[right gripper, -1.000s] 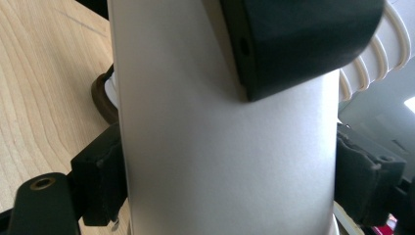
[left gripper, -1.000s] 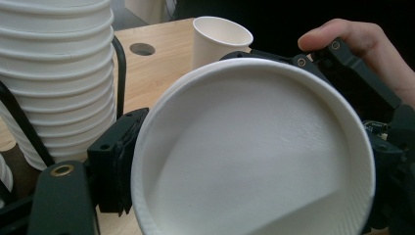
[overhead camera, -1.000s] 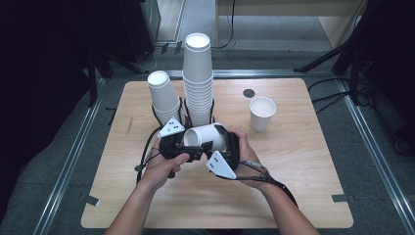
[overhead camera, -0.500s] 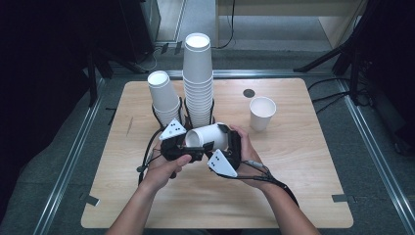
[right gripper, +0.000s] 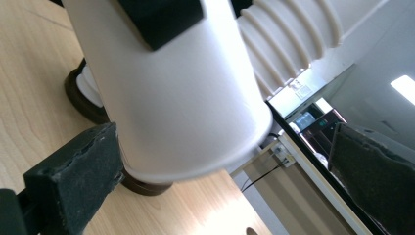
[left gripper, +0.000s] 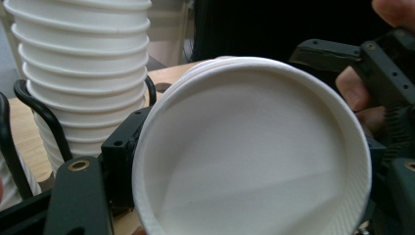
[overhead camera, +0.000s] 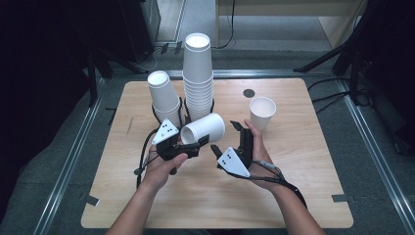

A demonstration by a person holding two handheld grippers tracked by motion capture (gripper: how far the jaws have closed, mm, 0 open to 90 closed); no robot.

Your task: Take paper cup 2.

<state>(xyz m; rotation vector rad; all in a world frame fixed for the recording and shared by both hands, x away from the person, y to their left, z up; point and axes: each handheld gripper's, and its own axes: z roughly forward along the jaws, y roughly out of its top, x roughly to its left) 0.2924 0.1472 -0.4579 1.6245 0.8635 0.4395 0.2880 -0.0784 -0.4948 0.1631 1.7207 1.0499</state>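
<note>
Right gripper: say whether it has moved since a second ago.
Yes. The right gripper has drawn rightward off the held cup, toward the lone cup; its jaws have just been opening.

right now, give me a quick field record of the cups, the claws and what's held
held cup: white paper cup on its side above the table, rim toward the left claw
left claw: shut on the cup's rim
right claw: jaws have just been opening, nothing pressed between them
tall stack: upright, behind the held cup
short stack: leaning, left of the tall stack
single cup: upright, right of the stacks
table: light wood
</note>
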